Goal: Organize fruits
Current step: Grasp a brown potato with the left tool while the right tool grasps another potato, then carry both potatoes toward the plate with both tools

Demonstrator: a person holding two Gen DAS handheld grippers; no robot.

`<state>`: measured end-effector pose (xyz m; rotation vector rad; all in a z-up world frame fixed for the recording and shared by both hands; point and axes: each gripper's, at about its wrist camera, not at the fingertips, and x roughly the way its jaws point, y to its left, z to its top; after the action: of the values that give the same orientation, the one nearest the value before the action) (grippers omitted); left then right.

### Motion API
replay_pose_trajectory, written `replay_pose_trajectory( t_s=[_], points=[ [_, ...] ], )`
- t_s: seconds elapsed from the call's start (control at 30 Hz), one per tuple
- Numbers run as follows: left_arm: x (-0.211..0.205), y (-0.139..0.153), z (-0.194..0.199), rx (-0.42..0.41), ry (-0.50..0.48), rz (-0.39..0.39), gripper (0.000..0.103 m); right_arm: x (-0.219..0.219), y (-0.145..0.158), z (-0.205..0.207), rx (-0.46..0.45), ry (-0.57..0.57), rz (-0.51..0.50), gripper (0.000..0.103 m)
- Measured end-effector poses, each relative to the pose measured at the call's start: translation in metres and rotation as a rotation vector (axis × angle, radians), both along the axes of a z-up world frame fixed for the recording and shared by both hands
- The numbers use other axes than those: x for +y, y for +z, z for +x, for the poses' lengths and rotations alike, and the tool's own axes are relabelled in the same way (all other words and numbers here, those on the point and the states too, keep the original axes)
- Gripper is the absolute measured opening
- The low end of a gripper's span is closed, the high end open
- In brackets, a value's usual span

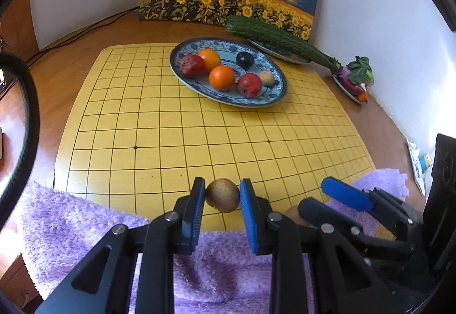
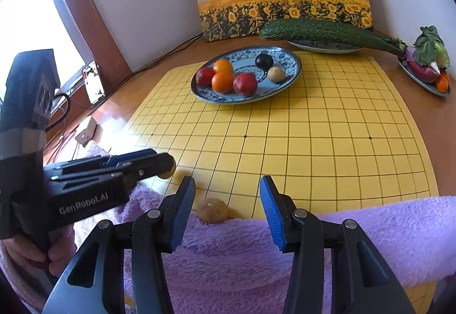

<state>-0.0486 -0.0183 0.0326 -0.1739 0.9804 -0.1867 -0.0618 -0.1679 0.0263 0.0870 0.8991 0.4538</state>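
Looks like the pick-up step: the left tool is clenched on a brown kiwi at the near edge of the yellow grid board. Next it needs carrying far to the blue plate with the other fruit. The right tool is released, poised over a second kiwi by the purple towel.

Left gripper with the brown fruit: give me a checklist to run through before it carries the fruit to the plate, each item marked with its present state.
1. Left gripper shut on the brown fruit: ok.
2. Fruit centred between the pads: ok.
3. Fruit lifted off the yellow grid board: cannot tell.
4. Free spot on the blue patterned plate: ok, at the near rim.
5. Right gripper open, holding nothing: ok.
6. Second brown fruit at the purple towel edge, not yet picked: ok.
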Motion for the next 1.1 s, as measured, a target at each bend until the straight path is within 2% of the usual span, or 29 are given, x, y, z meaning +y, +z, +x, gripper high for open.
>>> replay_pose_trajectory(
  t_s=[0.1, 0.27, 0.43, 0.87, 1.1],
  points=[
    [0.001, 0.0, 0.0, -0.003, 0.005, 0.002, 0.026, 0.007, -0.004, -0.003, 0.002, 0.021, -0.018, 0.048],
    [0.004, 0.0, 0.0, -0.005, 0.01, -0.002, 0.026, 0.018, -0.008, -0.007, -0.008, 0.053, -0.054, 0.033],
    [0.004, 0.001, -0.001, -0.006, 0.011, -0.003, 0.026, 0.019, -0.008, -0.008, -0.022, 0.055, -0.067, 0.024],
    [0.004, -0.001, 0.0, -0.006, 0.01, -0.003, 0.026, 0.02, -0.006, -0.007, -0.025, 0.059, -0.058, 0.024],
    [0.004, 0.0, 0.001, -0.006, 0.011, -0.003, 0.026, 0.021, -0.013, -0.005, 0.006, 0.073, -0.052, 0.027]
  ],
)
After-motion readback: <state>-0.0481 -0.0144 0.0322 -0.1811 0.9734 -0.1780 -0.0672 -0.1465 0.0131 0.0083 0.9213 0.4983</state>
